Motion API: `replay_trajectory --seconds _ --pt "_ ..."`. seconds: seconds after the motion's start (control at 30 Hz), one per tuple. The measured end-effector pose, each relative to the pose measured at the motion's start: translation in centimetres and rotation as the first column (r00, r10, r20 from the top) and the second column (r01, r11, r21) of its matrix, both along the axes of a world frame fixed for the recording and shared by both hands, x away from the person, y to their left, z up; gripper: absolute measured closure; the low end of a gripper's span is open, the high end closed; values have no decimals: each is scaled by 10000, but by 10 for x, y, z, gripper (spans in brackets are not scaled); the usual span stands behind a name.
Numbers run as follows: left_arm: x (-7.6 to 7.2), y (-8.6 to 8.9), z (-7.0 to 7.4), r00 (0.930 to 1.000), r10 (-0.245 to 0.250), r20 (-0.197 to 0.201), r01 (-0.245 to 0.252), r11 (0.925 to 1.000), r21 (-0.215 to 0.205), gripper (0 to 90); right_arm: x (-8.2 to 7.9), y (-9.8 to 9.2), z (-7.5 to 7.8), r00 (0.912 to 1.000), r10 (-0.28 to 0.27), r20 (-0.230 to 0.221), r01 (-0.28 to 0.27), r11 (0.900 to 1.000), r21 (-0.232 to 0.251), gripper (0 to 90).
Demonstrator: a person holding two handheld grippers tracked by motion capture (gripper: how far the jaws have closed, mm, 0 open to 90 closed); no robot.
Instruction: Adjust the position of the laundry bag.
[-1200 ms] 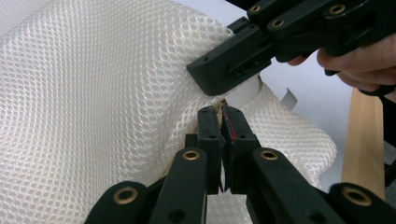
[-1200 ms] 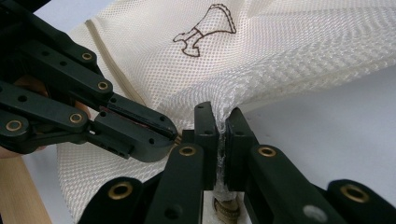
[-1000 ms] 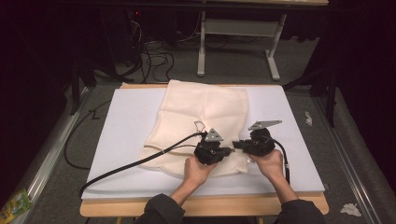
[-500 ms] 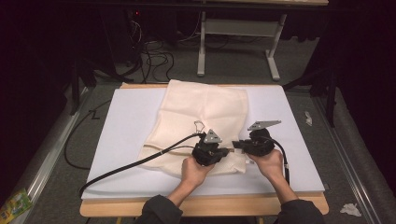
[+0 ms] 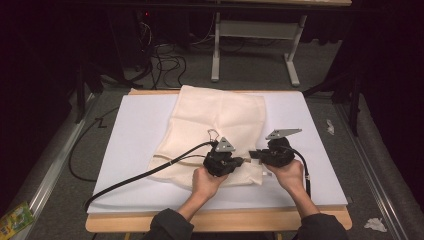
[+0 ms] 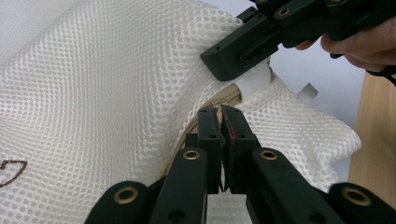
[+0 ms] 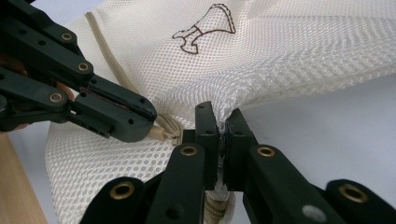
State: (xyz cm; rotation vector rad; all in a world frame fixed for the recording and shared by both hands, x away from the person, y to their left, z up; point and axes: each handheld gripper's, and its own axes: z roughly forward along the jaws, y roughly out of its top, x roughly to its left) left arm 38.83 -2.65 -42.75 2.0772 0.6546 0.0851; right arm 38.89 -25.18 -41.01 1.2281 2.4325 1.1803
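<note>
A cream mesh bag (image 5: 220,120) lies flat on the white board (image 5: 135,150), with a small brown emblem (image 7: 203,28) stitched on it. Both grippers meet at its near edge. My left gripper (image 5: 244,161) (image 6: 223,114) is shut on the tan zipper (image 6: 229,99) (image 7: 164,127), apparently at its pull. The right gripper (image 5: 253,155) (image 7: 223,116) is shut on a pinch of mesh right beside the zipper's end, and the cloth rises slightly there. In the left gripper view the right gripper (image 6: 236,58) stands just above a white tab (image 6: 252,84). In the right gripper view the left gripper (image 7: 135,122) comes in from the left.
The board rests on a wooden table (image 5: 225,220) whose front edge is close to the hands. A black cable (image 5: 145,175) trails left from the left gripper across the bag and board. Metal table legs (image 5: 292,65) stand beyond, and paper scraps (image 5: 375,225) lie on the floor.
</note>
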Motion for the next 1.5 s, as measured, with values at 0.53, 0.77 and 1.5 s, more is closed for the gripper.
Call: replay_trajectory --seconds 0.53,0.77,1.5 --pt "2 9 0 10000 31 -62 -31 10000 84 877 -1 -3 -1 10000 31 0 -31 10000 67 887" --pt "4 13 -1 9998 -20 -177 21 10000 20 877 -1 -5 -1 10000 70 29 -70 9999 84 887" --pt "4 32 3 9996 267 -128 -266 9996 51 877 -2 -9 -2 10000 -53 16 53 10000 54 887"
